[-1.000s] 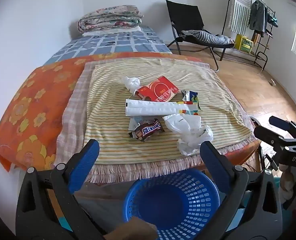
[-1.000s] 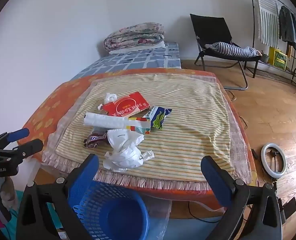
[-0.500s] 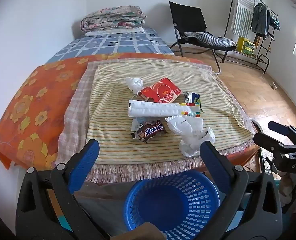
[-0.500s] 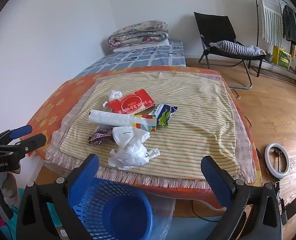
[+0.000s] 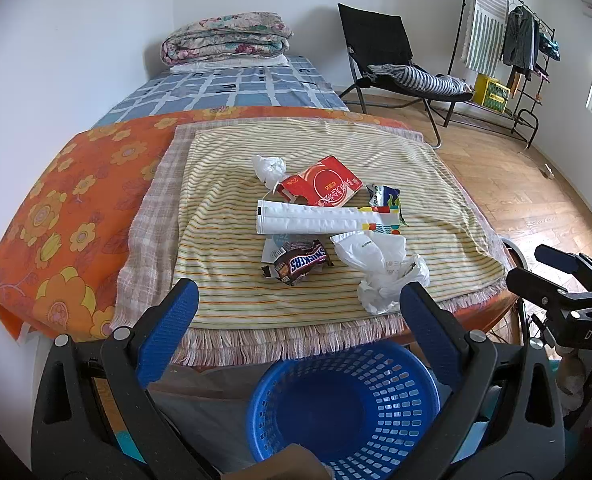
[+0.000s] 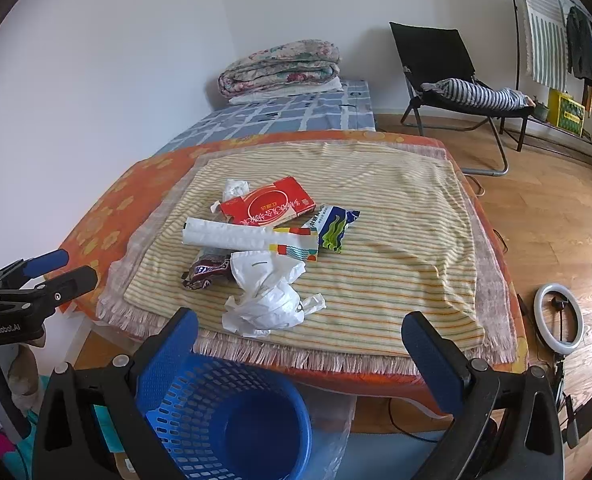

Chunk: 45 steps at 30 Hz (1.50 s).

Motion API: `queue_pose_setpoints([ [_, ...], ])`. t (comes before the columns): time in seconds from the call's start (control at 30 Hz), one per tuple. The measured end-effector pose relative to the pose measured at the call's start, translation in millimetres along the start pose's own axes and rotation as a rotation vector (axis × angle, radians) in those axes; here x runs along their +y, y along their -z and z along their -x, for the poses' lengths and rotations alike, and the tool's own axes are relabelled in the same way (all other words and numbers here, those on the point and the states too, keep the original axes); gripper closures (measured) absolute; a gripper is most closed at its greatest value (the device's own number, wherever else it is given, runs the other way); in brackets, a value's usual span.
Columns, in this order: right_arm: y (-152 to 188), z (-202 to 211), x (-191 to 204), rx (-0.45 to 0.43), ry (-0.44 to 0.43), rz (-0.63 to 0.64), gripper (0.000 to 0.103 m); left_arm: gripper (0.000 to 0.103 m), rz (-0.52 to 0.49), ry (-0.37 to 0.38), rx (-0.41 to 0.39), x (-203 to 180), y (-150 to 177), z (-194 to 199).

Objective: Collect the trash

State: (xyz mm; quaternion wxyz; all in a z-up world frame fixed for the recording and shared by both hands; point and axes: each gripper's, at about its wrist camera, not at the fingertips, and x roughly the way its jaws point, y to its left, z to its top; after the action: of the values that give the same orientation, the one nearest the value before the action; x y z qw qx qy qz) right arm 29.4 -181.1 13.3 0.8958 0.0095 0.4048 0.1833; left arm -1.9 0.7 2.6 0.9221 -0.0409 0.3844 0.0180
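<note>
Trash lies in a pile on the striped cloth (image 5: 224, 240): a red box (image 5: 324, 186), a long white packet (image 5: 316, 222), a Snickers wrapper (image 5: 300, 266), a crumpled white plastic bag (image 5: 380, 268), a green-blue wrapper (image 5: 384, 196) and a small white wad (image 5: 268, 168). An empty blue basket (image 5: 344, 404) stands on the floor below the table's front edge. My left gripper (image 5: 296, 332) is open and empty above the basket. My right gripper (image 6: 300, 352) is open and empty, to the right of the basket (image 6: 224, 420), with the white bag (image 6: 268, 292) just ahead.
The table carries an orange flowered cloth (image 5: 68, 216). Behind it is a bed (image 5: 232, 88) with folded quilts. A black chair (image 5: 392, 64) and a clothes rack (image 5: 512, 48) stand at the right. A ring light (image 6: 560, 320) lies on the wooden floor.
Both grippers have moved slightly closer to the table and the trash looks a little nearer. Both stay open and empty.
</note>
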Motion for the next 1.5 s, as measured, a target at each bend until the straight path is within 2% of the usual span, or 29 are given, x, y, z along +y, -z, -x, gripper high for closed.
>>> queue_pose_setpoints([
  [1.5, 3.7, -1.4, 3.5, 0.011, -0.011, -0.012, 0.000, 0.001, 0.001, 0.000, 0.001, 0.8, -0.1, -0.5],
])
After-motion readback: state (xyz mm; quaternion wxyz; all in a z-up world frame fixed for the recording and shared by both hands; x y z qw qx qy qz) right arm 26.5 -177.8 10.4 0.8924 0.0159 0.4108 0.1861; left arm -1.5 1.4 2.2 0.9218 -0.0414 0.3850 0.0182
